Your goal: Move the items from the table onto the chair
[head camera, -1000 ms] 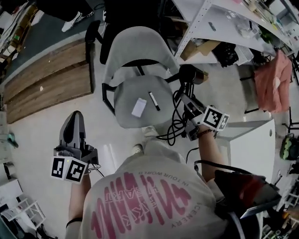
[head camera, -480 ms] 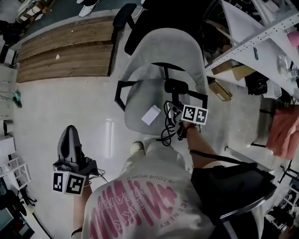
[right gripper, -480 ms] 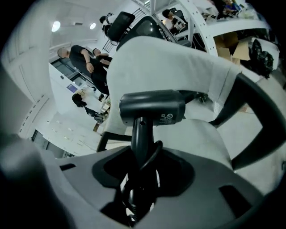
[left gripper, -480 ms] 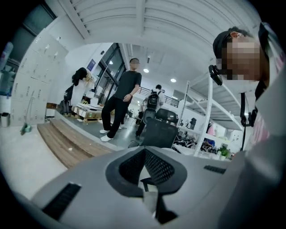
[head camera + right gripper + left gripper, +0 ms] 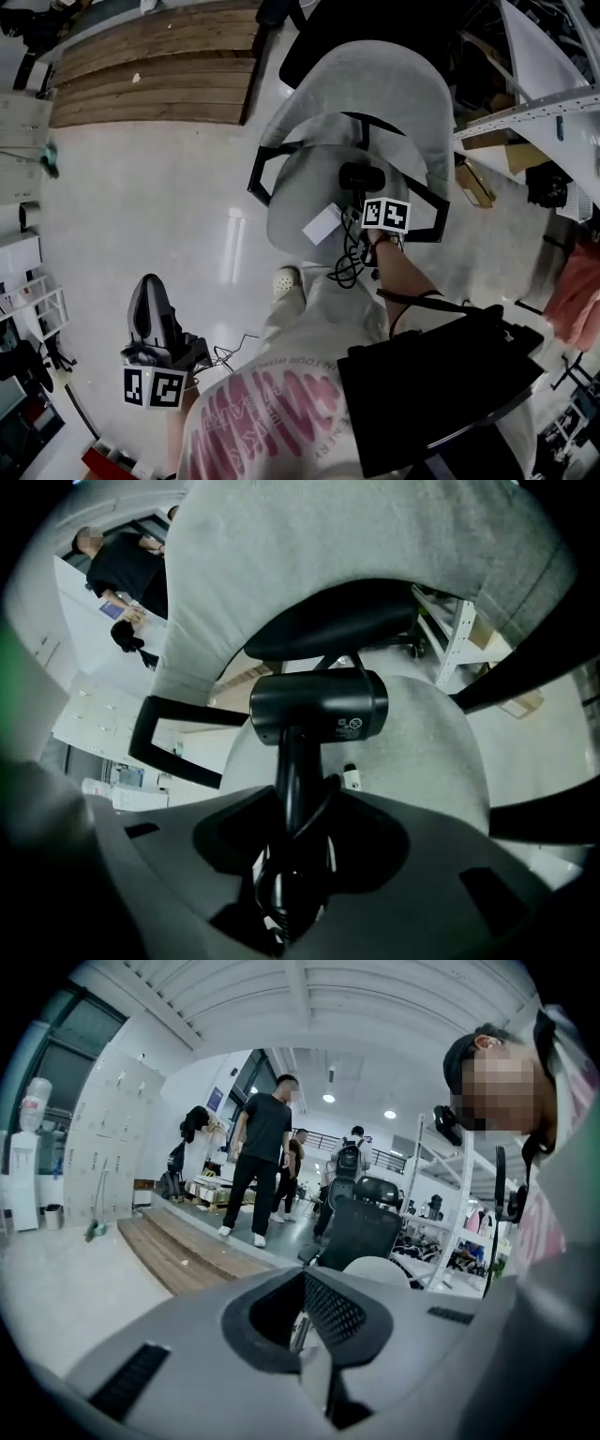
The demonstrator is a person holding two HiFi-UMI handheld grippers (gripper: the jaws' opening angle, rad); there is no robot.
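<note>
your right gripper (image 5: 292, 847) grips hair dryer (image 5: 319, 705) handle above chair (image 5: 296, 191); left gripper (image 5: 315, 1363) fully closed, empty.

Black hair dryer (image 5: 319, 705): handle clamped in right tongs (image 5: 292, 847), barrel crosswise over grey chair seat (image 5: 292, 192). White card (image 5: 322, 225) flat on seat.

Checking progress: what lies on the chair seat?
A white card and one end of a pen lie on the seat. The right gripper, holding a hair dryer over it, covers the rest of the pen.
</note>
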